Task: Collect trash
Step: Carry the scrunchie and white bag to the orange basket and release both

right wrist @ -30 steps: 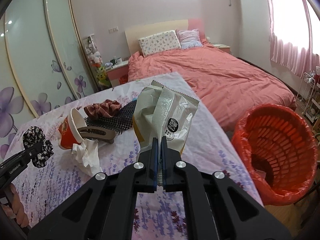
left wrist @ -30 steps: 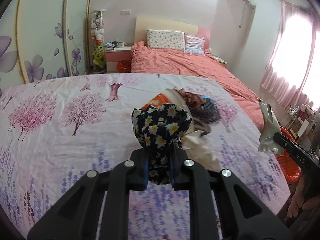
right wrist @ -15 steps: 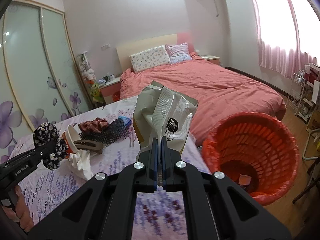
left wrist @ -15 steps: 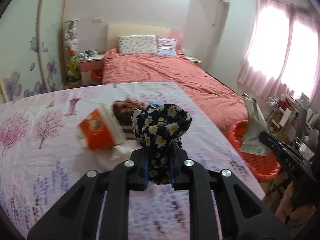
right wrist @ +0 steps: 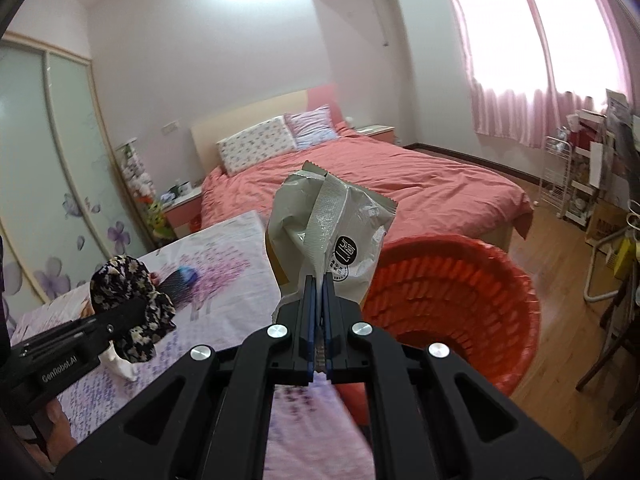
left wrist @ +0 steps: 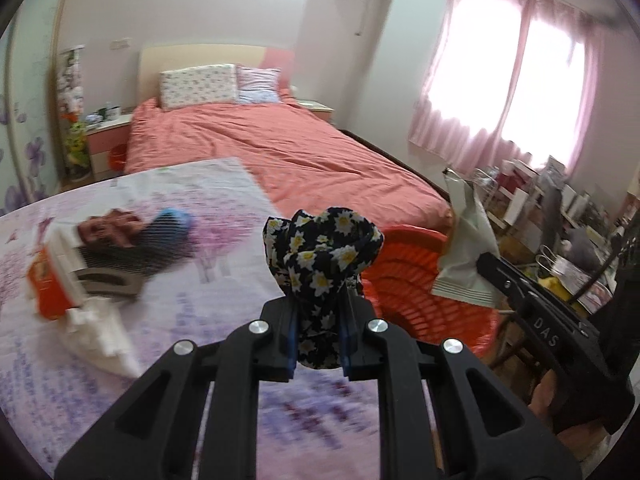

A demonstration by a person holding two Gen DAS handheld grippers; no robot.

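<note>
My right gripper [right wrist: 319, 316] is pinched fully shut on the foot of a grey snack wrapper [right wrist: 332, 236]. My left gripper [left wrist: 319, 334] is clamped on a black daisy-print scrunchie [left wrist: 322, 258] (hardly trash, I suspect). The orange mesh bin [right wrist: 452, 300] stands at 3 o'clock of the wrapper, off the edge of the lavender-print sheet [right wrist: 224, 280].

Risks: let go too early and the light wrapper could flutter onto the sheet or floor; the scrunchie might go in too.

Around, at 9 o'clock in the left view: a hairbrush [left wrist: 132, 248], an orange paper cup [left wrist: 50, 284], crumpled tissue [left wrist: 100, 332]. Nothing blocks the bin mouth.
</note>
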